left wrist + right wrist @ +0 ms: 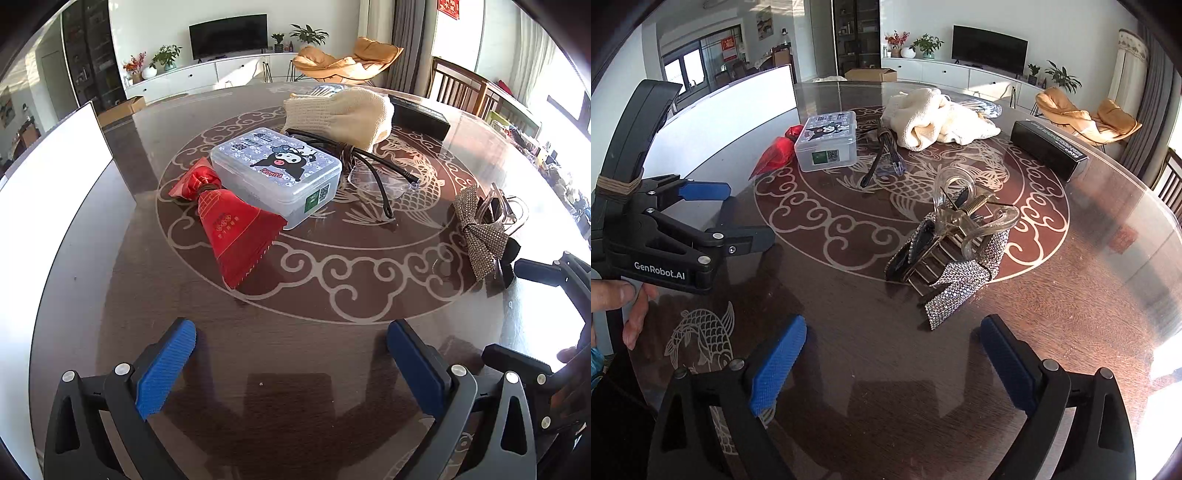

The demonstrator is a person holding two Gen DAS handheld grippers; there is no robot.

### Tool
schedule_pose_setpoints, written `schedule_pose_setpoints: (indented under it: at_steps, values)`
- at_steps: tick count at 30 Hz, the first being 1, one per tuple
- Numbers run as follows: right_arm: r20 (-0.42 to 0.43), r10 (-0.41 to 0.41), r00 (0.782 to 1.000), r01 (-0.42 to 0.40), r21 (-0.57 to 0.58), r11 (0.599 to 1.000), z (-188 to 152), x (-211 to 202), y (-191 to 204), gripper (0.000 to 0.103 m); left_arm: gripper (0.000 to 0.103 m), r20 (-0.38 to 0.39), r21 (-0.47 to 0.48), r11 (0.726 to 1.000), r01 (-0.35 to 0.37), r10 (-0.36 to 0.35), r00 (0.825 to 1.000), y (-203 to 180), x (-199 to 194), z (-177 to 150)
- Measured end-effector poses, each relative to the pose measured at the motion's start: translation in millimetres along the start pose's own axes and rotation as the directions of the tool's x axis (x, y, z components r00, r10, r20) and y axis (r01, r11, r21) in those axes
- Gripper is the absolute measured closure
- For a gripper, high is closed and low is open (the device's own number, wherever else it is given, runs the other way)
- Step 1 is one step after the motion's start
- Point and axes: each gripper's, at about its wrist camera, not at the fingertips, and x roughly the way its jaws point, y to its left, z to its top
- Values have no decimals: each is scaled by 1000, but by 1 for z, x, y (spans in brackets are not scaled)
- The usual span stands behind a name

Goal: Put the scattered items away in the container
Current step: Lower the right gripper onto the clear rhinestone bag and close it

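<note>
Care is needed in closing on the hair clip (pixel 955 251): its rigid clear body should be pinched, not the loose rhinestone bow. The right gripper (pixel 890 354) is held wide open and empty, with the clip lying just ahead of its fingertips, slightly right of centre.

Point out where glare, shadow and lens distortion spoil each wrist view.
Left wrist view: sunlight whitens the right rim of the glass-topped round table beyond the rhinestone bow hair clip; fisheye bends the room. Right wrist view: glare blows out the lower right table edge; the open blue-padded right tongs cast shadows below.
</note>
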Motion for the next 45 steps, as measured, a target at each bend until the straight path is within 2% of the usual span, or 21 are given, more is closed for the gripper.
schedule_pose_setpoints:
  at_steps: [34,38,45]
  values:
    - [0,1,1000,-1,1,1000,1,1,0,7,0,1,3,1000,1,-1,1000,1,0,0]
    - [-11,-49,999,50,75,996,1,0,-6,7,0,0,3,1000,1,-1,1000,1,0,0]
    - [-38,-71,997,78,229,970,23,9,-20,7,0,0,3,1000,1,-1,1000,1,0,0]
